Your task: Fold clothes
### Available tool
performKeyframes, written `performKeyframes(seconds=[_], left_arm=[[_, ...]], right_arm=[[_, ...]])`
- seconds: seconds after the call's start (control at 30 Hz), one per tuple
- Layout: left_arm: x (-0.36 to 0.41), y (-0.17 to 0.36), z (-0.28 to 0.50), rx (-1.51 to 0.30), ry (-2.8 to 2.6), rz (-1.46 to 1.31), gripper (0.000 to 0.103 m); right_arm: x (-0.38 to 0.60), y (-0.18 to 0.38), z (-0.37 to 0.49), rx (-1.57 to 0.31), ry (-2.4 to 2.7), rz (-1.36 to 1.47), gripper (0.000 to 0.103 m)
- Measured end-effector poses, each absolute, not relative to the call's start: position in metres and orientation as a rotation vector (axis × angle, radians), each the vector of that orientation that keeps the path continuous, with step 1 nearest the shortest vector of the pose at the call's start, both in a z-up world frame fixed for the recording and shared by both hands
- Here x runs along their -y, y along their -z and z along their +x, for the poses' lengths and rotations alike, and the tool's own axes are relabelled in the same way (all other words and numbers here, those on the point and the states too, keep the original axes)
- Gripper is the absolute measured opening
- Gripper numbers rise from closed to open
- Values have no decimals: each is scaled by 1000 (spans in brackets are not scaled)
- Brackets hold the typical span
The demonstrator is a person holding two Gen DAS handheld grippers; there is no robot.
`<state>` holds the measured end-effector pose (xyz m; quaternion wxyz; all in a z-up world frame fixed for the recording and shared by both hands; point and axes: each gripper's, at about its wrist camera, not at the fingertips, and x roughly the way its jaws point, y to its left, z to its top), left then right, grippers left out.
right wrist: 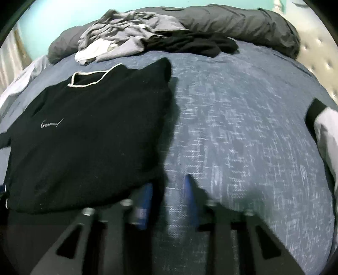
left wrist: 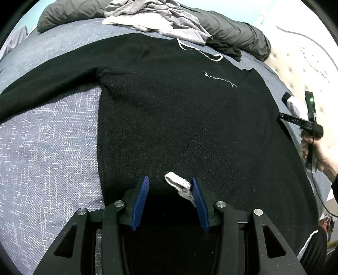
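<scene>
Black sweater (left wrist: 169, 118) flat on bed (left wrist: 48, 152); clothes pile (left wrist: 152, 17) behind; both grippers (left wrist: 170, 186) (right wrist: 169, 190) spread

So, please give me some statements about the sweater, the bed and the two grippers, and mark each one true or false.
1. The black sweater lies spread on a blue bed cover. True.
2. The left gripper is shut tight on a sock. False: its jaws stand open, with a pale cuff between them.
3. The sweater has white script on its chest. True.
4. The right gripper is clamped on the collar. False: it is open at the sweater's bottom corner, far from the collar.
5. A pile of grey clothes lies beyond the sweater. True.
</scene>
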<state>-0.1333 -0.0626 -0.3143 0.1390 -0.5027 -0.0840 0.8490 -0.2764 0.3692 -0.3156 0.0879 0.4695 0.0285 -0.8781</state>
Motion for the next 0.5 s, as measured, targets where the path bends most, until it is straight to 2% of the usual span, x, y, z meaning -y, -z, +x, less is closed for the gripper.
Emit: performKeyframes(seconds=[0.17, 0.43, 0.5], left_arm=[[63, 314, -132, 241, -2452, -1453, 46], [65, 312, -132, 261, -2443, -1458, 46], [66, 311, -132, 271, -2440, -1459, 46]], right_arm=[[-374, 306, -265, -67, 2701, 1331, 5], [-385, 310, -270, 27, 2664, 1429, 7], [-383, 300, -267, 7, 2666, 1429, 19]])
